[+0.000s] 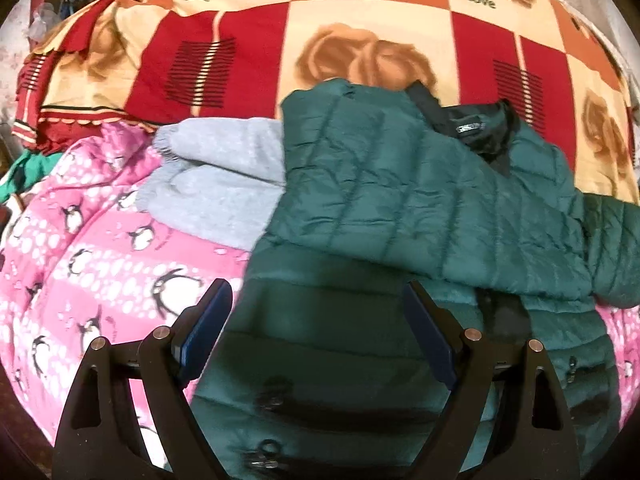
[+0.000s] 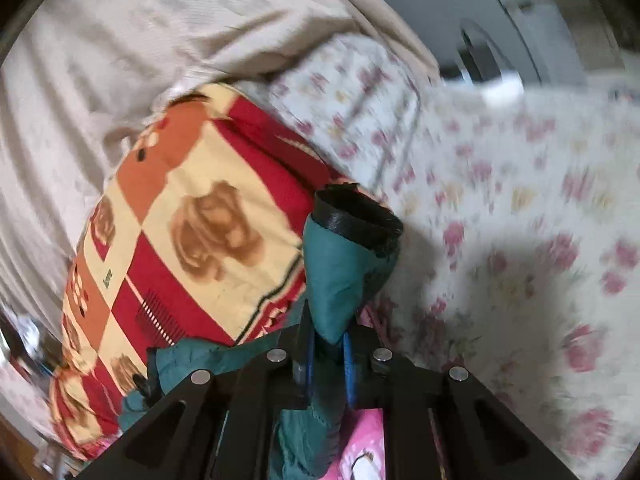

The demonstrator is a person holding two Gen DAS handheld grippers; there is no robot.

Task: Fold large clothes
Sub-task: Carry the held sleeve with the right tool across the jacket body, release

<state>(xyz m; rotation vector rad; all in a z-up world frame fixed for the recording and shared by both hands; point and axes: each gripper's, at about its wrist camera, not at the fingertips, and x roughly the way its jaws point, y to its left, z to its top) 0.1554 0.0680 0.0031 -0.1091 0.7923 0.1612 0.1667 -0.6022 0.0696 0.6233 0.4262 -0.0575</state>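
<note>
Pinching jacket sleeve (image 2: 340, 280) – R gripper (image 2: 328, 356), L gripper (image 1: 318, 300) agape

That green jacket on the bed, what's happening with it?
A person with a gripper in each hand is folding the green jacket. It lies on a pink penguin blanket, partly over a grey garment. The right gripper is shut on a sleeve near its black cuff, holding it up. The left gripper hovers open above the jacket's lower part, holding nothing.
</note>
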